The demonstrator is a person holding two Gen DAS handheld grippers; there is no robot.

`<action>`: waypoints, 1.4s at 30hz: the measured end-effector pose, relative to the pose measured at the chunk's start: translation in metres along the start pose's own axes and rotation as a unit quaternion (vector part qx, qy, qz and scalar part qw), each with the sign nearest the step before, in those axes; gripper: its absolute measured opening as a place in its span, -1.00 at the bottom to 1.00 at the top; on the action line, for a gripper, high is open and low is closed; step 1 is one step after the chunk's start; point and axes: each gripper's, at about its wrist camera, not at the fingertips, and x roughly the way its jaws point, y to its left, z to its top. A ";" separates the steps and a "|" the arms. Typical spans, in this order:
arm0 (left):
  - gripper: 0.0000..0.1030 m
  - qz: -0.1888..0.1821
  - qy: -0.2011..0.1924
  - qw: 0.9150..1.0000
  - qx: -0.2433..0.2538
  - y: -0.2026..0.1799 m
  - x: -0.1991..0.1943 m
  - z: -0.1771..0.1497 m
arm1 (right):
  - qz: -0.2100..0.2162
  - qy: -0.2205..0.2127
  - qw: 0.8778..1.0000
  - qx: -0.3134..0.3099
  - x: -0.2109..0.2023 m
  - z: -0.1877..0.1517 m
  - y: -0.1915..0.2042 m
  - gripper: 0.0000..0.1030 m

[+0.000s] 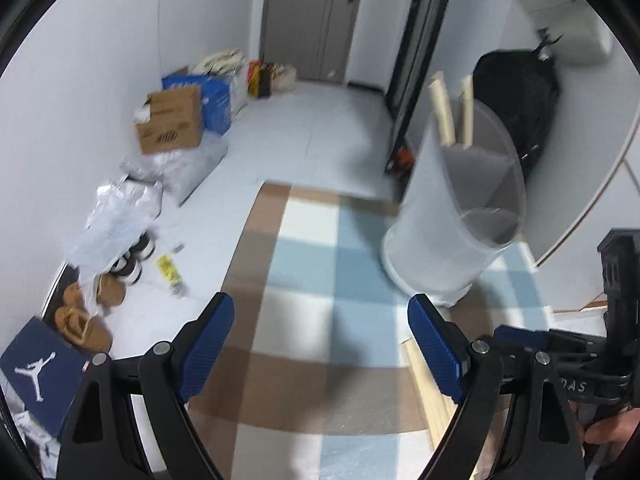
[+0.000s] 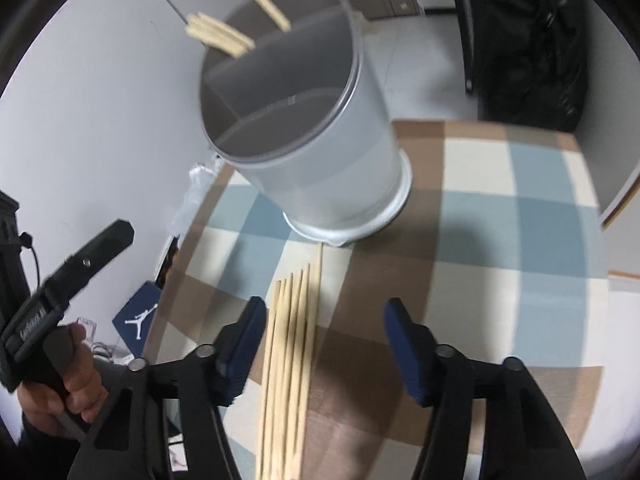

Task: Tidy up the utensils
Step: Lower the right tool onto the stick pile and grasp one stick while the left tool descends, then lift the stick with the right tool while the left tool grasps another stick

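Two grippers: both over a table laid with a checked cloth (image 2: 500, 184) of blue, cream and brown squares.
Left gripper (image 1: 320, 344): jaws spread wide, nothing between the blue pads, only cloth below.
Right gripper (image 2: 325, 344): jaws partly apart; loose chopsticks lie on the cloth between them, nearer the left pad; no pad presses on them.
Loose chopsticks (image 2: 292, 360): pale wooden sticks side by side on the cloth, tips pointing toward the holder's base.
Holder (image 2: 320, 148): round translucent white tub with inner dividers, standing on the cloth near its far edge.
Stored chopsticks (image 2: 220, 32): several sticks standing in the holder's rear compartments, ends above the rim.
Hand (image 2: 76, 380): grips the other gripper's handle at the right view's left edge.
Floor (image 1: 304, 128): cardboard box (image 1: 170, 120), bags, shoes, a blue shoebox (image 1: 40, 372) along the wall.
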 end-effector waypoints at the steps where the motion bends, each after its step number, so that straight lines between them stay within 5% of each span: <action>1: 0.66 -0.001 0.007 1.000 -0.003 0.002 0.002 -0.002 | -0.003 0.005 1.000 0.001 0.006 0.002 0.003 -0.06; 8: 0.66 0.015 0.020 1.000 0.004 0.012 0.001 -0.008 | -0.040 0.028 0.999 0.015 0.042 0.016 0.009 -0.43; 13: 0.66 0.003 0.029 0.999 -0.018 0.025 0.003 -0.007 | -0.083 0.008 0.997 -0.008 0.048 0.022 0.017 -0.61; 23: 0.66 0.004 0.024 0.999 -0.036 0.035 0.004 -0.004 | -0.178 0.000 0.973 -0.147 0.056 0.002 0.052 -0.93; 42: 0.66 -0.012 0.054 0.998 -0.003 0.015 0.014 -0.013 | -0.115 0.050 0.988 -0.085 0.015 -0.024 0.017 -0.90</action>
